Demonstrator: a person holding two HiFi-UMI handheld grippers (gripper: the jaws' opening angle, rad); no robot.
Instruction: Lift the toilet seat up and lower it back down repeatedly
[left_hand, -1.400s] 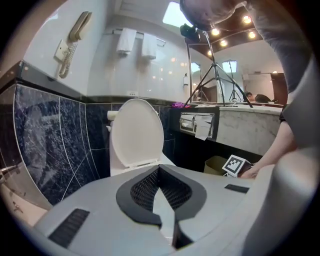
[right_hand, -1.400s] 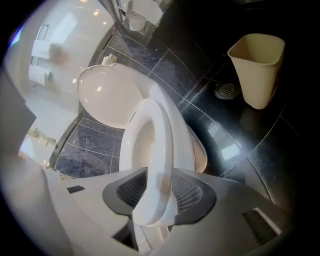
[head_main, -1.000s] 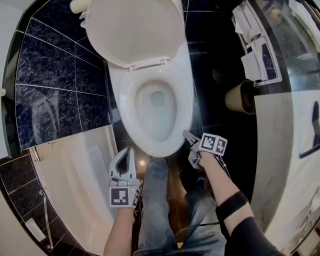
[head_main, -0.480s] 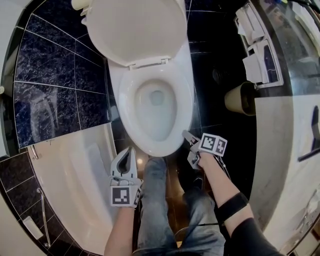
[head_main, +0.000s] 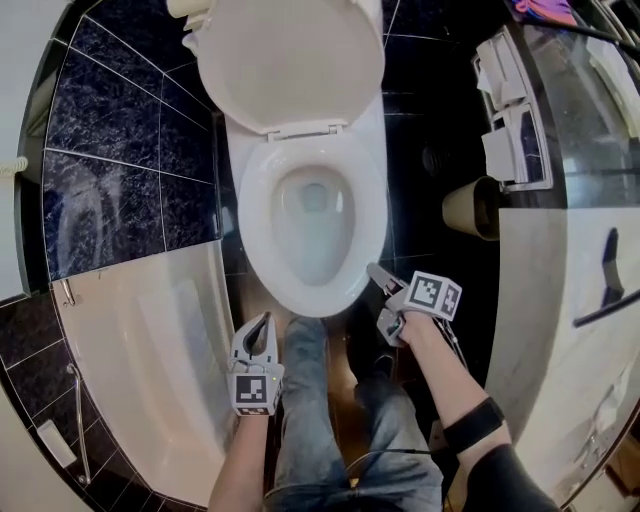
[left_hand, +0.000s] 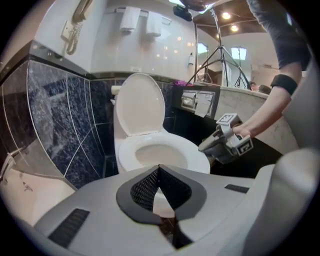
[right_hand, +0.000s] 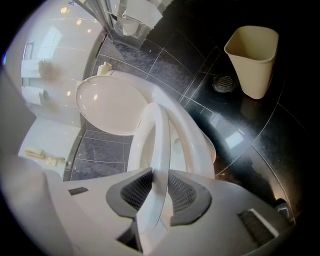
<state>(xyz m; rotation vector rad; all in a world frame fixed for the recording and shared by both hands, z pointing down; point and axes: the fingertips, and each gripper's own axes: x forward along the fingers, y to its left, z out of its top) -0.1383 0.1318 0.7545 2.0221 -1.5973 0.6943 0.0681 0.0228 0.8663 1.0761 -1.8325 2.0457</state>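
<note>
The white toilet stands with its lid (head_main: 290, 60) raised against the wall. My right gripper (head_main: 378, 276) is at the front right of the seat (head_main: 252, 215). Its jaws have just been closing, and in the right gripper view the pads (right_hand: 137, 187) press on the seat's rim (right_hand: 157, 135). There the rim is slightly off the bowl (right_hand: 195, 145). My left gripper (head_main: 265, 320) hovers in front of the bowl, shut with nothing in it; its pad tips (left_hand: 159, 170) meet. The left gripper view also shows the right gripper (left_hand: 202, 146) beside the bowl.
A beige waste bin (head_main: 470, 208) stands on the dark floor right of the toilet, near a floor drain (right_hand: 225, 82). A white bathtub (head_main: 150, 350) lies at the left, a pale counter (head_main: 560, 300) at the right. The person's jeans-clad legs (head_main: 310, 400) are below.
My left gripper has dropped lower and drawn back from the bowl's front. My right gripper has risen a little at the seat's front right edge.
</note>
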